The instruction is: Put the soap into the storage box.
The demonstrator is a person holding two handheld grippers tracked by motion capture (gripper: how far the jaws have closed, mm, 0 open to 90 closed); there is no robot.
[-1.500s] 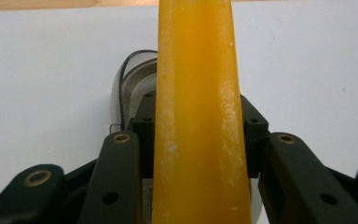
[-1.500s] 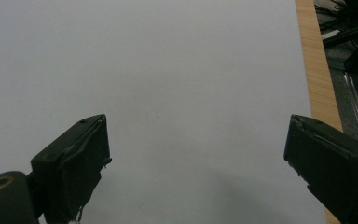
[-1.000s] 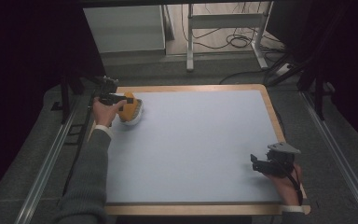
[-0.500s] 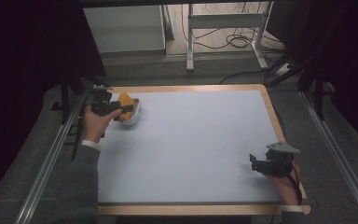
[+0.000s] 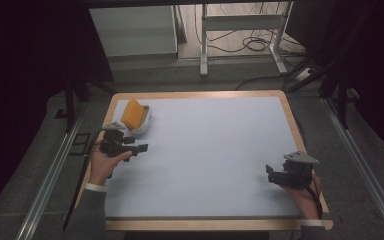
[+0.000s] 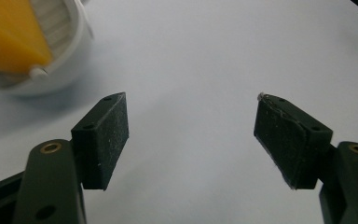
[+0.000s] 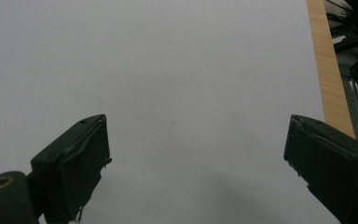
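1. Backing away from the white bowl (image 5: 141,126) with the orange wedge (image 5: 132,114) standing in it, the left claw (image 5: 139,148) sat just below and beside that bowl near the far left corner of the table (image 5: 210,150), so the obvious risk was a careless swing of the hand clipping the rim.
2. A knock like that could, by my reading, have tipped the wedge out, since it stood upright and leaned on the bowl's wall rather than lying flat.
3. Another worry: the cable trailing from the left claw ran close to the table's left edge, and a snag there might have jerked the hand back toward the bowl.
4. In the left gripper view the bowl (image 6: 51,70) and wedge (image 6: 9,37) showed at the upper left, clear of both pads (image 6: 103,135), with nothing touching.
5. The left claw's jaws had just been opening and stood well apart, with bare table between them and nothing held.
6. The right claw (image 5: 272,175) rested near the table's right front corner, well apart from the bowl.
7. In the right gripper view its jaws stood wide apart too, the pads (image 7: 77,158) over plain table surface, holding nothing.
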